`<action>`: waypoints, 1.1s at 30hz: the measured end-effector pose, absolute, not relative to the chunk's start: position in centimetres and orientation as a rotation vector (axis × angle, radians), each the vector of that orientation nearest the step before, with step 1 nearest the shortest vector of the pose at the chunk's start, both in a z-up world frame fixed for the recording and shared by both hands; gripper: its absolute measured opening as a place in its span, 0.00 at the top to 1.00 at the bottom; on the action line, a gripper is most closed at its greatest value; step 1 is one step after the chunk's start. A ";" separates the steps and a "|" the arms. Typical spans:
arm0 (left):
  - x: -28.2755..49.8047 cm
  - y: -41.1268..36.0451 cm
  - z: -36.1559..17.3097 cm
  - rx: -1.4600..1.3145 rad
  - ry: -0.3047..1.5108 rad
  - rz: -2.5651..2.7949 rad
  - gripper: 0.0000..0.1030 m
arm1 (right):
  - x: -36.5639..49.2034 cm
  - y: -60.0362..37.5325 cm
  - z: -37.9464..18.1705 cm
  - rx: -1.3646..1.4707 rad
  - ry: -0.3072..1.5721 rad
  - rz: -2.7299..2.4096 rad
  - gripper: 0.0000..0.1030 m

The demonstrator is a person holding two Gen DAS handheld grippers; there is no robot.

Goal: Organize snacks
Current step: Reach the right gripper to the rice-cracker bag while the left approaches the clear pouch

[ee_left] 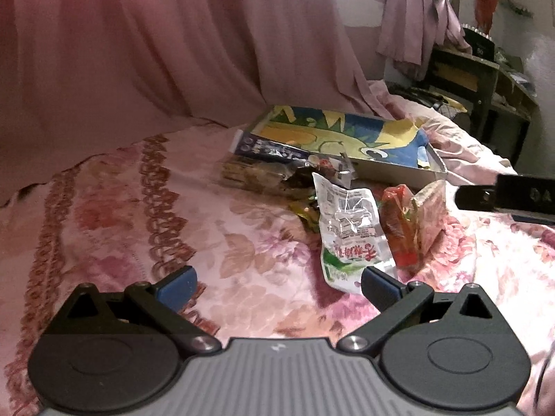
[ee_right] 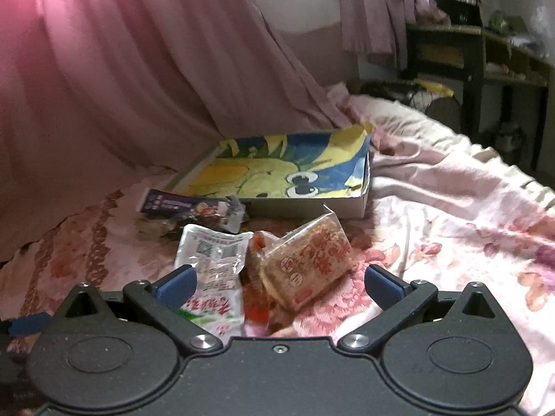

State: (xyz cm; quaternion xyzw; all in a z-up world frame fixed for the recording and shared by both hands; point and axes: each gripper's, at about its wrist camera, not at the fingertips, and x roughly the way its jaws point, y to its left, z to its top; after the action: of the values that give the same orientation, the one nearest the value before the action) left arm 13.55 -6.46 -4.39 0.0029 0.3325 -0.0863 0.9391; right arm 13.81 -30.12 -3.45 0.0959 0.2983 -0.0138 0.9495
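Several snack packets lie in a heap on a pink floral bedspread. A white and green pouch lies beside a red packet and a tan noodle-like packet. A purple bar wrapper rests behind them. A shallow box with a yellow and blue cartoon picture sits further back. My left gripper is open, just short of the white pouch. My right gripper is open, its fingers on either side of the pouch and packets.
A pink curtain hangs behind the bed. A dark wooden table with clutter stands at the far right. Rumpled pink bedding spreads to the right of the box. The right gripper's dark body shows at the right edge of the left wrist view.
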 end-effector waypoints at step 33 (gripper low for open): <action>22.4 -9.6 -9.0 -0.228 0.766 -0.289 0.14 | 22.3 -36.5 -9.3 0.507 0.802 -0.206 0.01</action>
State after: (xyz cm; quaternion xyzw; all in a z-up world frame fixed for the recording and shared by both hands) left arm 22.36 -9.61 -8.97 -0.1107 0.3716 -0.1402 0.9111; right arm 22.29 -36.51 -9.33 0.2434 0.3853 -0.0991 0.8846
